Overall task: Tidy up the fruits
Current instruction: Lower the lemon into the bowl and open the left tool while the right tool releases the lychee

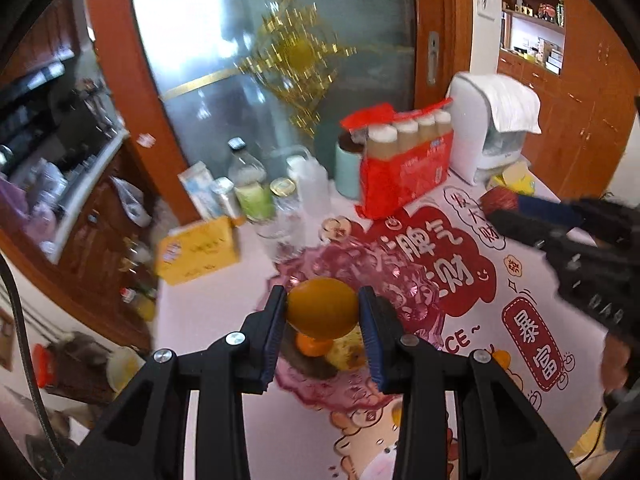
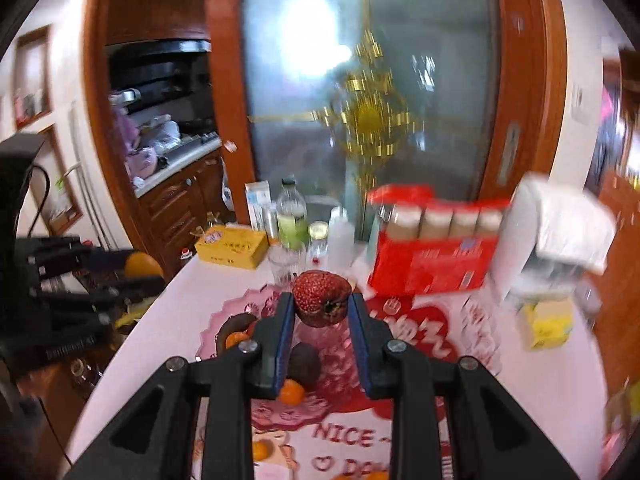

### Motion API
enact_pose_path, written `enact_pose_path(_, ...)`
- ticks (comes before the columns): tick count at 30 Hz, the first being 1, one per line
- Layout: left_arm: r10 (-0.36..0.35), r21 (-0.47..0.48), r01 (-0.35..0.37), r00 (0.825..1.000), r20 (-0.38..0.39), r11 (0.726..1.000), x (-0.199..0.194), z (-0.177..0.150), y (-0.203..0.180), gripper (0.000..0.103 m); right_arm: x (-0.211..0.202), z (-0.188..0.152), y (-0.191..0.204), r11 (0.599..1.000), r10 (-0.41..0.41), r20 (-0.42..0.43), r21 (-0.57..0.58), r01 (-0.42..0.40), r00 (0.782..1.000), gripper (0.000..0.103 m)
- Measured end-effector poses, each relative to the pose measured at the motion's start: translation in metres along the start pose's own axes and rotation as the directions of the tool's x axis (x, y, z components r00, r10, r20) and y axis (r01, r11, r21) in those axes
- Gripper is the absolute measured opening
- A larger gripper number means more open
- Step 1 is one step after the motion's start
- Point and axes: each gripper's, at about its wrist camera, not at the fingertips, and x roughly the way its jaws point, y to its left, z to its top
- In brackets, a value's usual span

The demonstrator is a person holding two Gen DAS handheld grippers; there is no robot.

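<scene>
My left gripper (image 1: 322, 312) is shut on an orange (image 1: 322, 309) and holds it above a pink glass fruit plate (image 1: 384, 280). In the plate below lie a small tangerine (image 1: 314, 346), a yellowish fruit (image 1: 348, 354) and a dark fruit (image 1: 310, 366). My right gripper (image 2: 322, 314) is shut on a red bumpy fruit (image 2: 322, 298) above the same plate (image 2: 240, 308). A dark fruit (image 2: 304, 362) and a small tangerine (image 2: 291, 393) lie under it. The right gripper also shows at the right of the left wrist view (image 1: 520, 216), with the red fruit (image 1: 498, 200).
A red pack of bottles (image 1: 404, 164), a white appliance with a cloth (image 1: 492, 136), a yellow box (image 1: 200, 250), a glass (image 1: 282, 236) and several bottles (image 1: 250, 184) stand at the table's back. The printed tablecloth (image 1: 520, 320) covers the table. A small yellow box (image 2: 548, 326) sits right.
</scene>
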Motion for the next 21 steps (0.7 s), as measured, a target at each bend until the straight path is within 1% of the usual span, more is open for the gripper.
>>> enact_pose_path(5,-0.06,-0.014,0.059,0.996,-0.059,0.998,0.072,-0.003,0.001,0.035,0.076,-0.016,-0.004,0.998,-0.012,-0.118,0.057,0.019,0.993,0.027)
enact_pose_path(12,-0.115,-0.056,0.107,0.98,-0.162,0.993,0.165,-0.016,0.005,0.035,0.15,-0.042,-0.015,0.993,-0.009,-0.229,0.114,0.036,0.973,0.027)
enact_pose_path(14,-0.126,-0.063,0.116,0.975,-0.182,0.991,0.184,-0.02,0.005,0.035,0.17,-0.052,-0.016,0.992,-0.004,-0.267,0.124,0.038,0.964,0.028)
enact_pose_path(17,-0.138,-0.076,0.125,0.968,-0.208,0.989,0.209,-0.026,0.003,0.035,0.19,-0.065,-0.017,0.992,-0.001,-0.306,0.12,0.039,0.952,0.028)
enact_pose_path(21,-0.15,-0.077,0.136,0.962,-0.227,0.988,0.228,-0.03,-0.002,0.035,0.208,-0.077,-0.017,0.993,-0.001,-0.342,0.114,0.043,0.94,0.028)
